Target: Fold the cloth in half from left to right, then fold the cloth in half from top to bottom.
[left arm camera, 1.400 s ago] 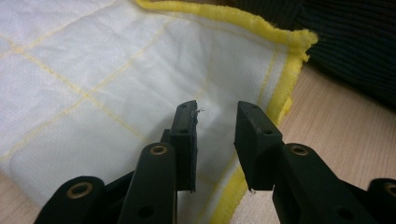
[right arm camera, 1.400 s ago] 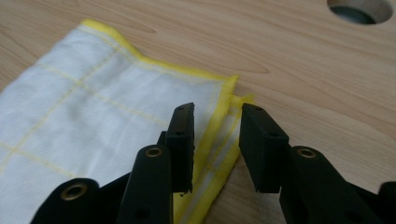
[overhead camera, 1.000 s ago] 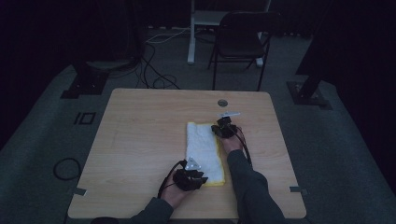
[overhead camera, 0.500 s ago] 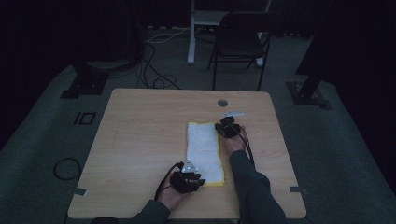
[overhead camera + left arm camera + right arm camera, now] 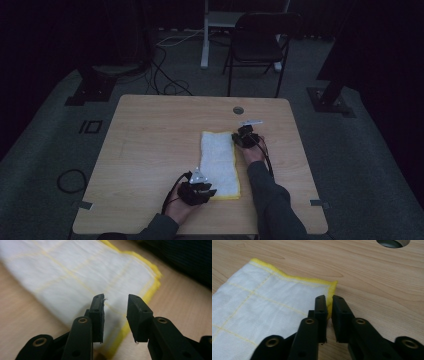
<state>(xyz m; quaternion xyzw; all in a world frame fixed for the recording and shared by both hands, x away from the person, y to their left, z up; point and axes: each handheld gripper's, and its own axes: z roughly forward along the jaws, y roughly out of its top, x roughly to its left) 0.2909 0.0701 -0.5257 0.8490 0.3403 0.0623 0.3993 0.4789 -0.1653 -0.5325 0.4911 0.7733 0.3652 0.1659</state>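
Note:
A folded white cloth [image 5: 218, 162] with a yellow hem lies lengthwise in the middle of the wooden table [image 5: 150, 145]. My left gripper [image 5: 198, 190] sits at the cloth's near end, by its left corner. In the left gripper view that gripper [image 5: 115, 305] is open, hovering just over the cloth's [image 5: 75, 272] hemmed corner with nothing pinched. My right gripper [image 5: 245, 136] is at the cloth's far right corner. In the right gripper view the right gripper [image 5: 329, 301] has its jaws closed to a thin gap, with the yellow hem of the cloth [image 5: 262, 305] between them.
A round cable hole [image 5: 238, 110] [image 5: 393, 242] lies in the tabletop just beyond the right gripper. A black chair [image 5: 260, 42] and a desk leg stand behind the table. Bare wood stretches to the left of the cloth. Cables lie on the floor.
My left gripper has shifted slightly left and toward the near edge. The right gripper has stayed at the far right corner, and the cloth has not moved.

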